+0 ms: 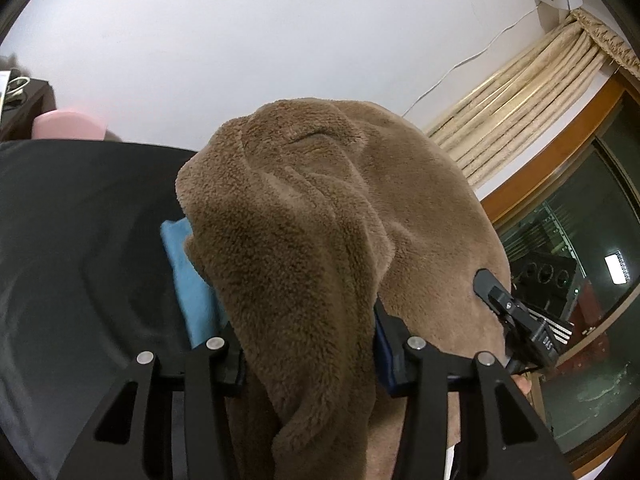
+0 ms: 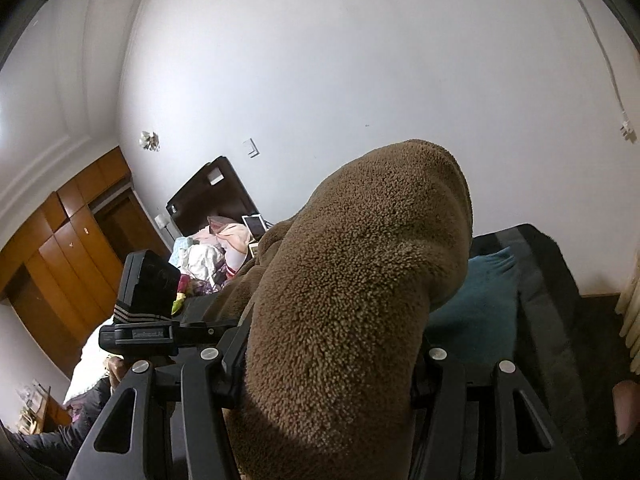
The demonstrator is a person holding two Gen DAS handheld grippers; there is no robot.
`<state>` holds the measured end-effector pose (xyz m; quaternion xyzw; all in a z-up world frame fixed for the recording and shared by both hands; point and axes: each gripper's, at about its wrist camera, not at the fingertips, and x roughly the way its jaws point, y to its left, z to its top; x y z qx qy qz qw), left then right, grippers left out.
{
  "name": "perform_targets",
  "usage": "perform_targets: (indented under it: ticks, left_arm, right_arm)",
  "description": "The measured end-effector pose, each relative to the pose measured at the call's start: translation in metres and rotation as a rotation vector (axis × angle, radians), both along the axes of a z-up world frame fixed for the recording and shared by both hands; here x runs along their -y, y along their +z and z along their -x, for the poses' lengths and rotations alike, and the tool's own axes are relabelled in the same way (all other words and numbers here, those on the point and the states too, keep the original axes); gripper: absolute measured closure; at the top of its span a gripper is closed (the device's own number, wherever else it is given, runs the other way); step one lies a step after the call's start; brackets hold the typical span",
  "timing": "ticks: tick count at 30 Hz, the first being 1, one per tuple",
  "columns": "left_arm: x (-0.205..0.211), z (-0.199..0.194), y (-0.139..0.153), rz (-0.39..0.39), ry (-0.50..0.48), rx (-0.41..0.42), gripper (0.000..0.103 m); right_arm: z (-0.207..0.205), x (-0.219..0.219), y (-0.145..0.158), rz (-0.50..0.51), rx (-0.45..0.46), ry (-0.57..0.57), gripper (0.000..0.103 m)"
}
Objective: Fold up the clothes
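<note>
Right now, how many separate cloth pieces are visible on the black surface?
2: a fluffy brown fleece garment gripped by both claws, and a flat blue cloth lying underneath it. More may be hidden beneath.

"GenRobot.AI" on left tool (image 2: pixel 136 334)

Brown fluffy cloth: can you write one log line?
step: lift | brown fleece | left gripper: gripping it | right gripper: gripping it | blue cloth: underneath

Dark surface (image 1: pixel 80 240) stretching out on the left, covered in black cloth. A blue towel (image 1: pixel 192 280) lies flat on it. Over on the right-hand view, the same towel (image 2: pixel 476 304) shows teal on the surface (image 2: pixel 548 280), by its far edge.
</note>
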<state>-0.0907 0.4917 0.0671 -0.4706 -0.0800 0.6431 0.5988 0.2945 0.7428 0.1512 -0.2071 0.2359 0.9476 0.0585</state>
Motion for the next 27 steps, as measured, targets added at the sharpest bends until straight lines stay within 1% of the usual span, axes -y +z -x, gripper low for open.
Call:
perform_targets:
  ticks: [3,5,8,11,13,14,16,17,18,20,22,23,24,26,27]
  left_arm:
    - [-0.011,0.012,-0.007,0.009,0.011,-0.025,0.053]
    - [-0.008,0.011,-0.014,0.029,0.016,-0.027,0.053]
    - [-0.009,0.022,-0.032,0.07,0.019,-0.043,0.053]
    - [-0.007,0.031,-0.048,0.106,0.017,-0.076,0.053]
    - [-0.003,0.034,-0.054,0.118,0.014,-0.099,0.053]
    - [-0.001,0.034,-0.055,0.12,0.015,-0.106,0.051]
    - [0.004,0.034,-0.057,0.125,0.018,-0.12,0.046]
    - [0.008,0.028,-0.057,0.135,0.026,-0.134,0.042]
    - [0.012,0.02,-0.057,0.147,0.036,-0.15,0.036]
    - [0.022,0.007,-0.051,0.163,0.055,-0.195,0.034]
    - [0.033,0.0,-0.037,0.164,0.071,-0.261,0.034]
    - [0.039,-0.004,-0.029,0.165,0.079,-0.294,0.034]
    - [0.045,-0.007,-0.022,0.166,0.087,-0.327,0.034]
    - [0.062,-0.014,-0.006,0.136,0.106,-0.381,0.034]
    - [0.071,-0.02,0.002,0.116,0.108,-0.408,0.033]
  right_arm:
    - [0.001,-0.021,-0.013,0.014,0.019,0.007,0.045]
    - [0.002,-0.035,-0.021,0.023,0.032,0.011,0.045]
    - [0.014,-0.055,-0.04,0.034,0.07,0.015,0.045]
    - [0.019,-0.063,-0.064,0.025,0.105,0.009,0.045]
    - [0.019,-0.064,-0.073,0.019,0.114,-0.002,0.045]
    - [0.019,-0.064,-0.075,0.019,0.115,-0.008,0.044]
    - [0.017,-0.063,-0.076,0.014,0.123,-0.028,0.044]
    - [0.017,-0.062,-0.076,0.013,0.127,-0.04,0.043]
    - [0.019,-0.061,-0.073,0.016,0.132,-0.055,0.038]
    - [0.018,-0.06,-0.069,0.025,0.138,-0.089,0.03]
    - [0.008,-0.055,-0.061,0.023,0.129,-0.14,0.029]
    - [0.002,-0.052,-0.056,0.009,0.122,-0.174,0.025]
    - [-0.005,-0.046,-0.048,-0.025,0.114,-0.218,0.022]
    - [-0.018,-0.029,-0.032,-0.115,0.091,-0.295,0.021]
    - [-0.022,-0.014,-0.027,-0.168,0.083,-0.312,0.021]
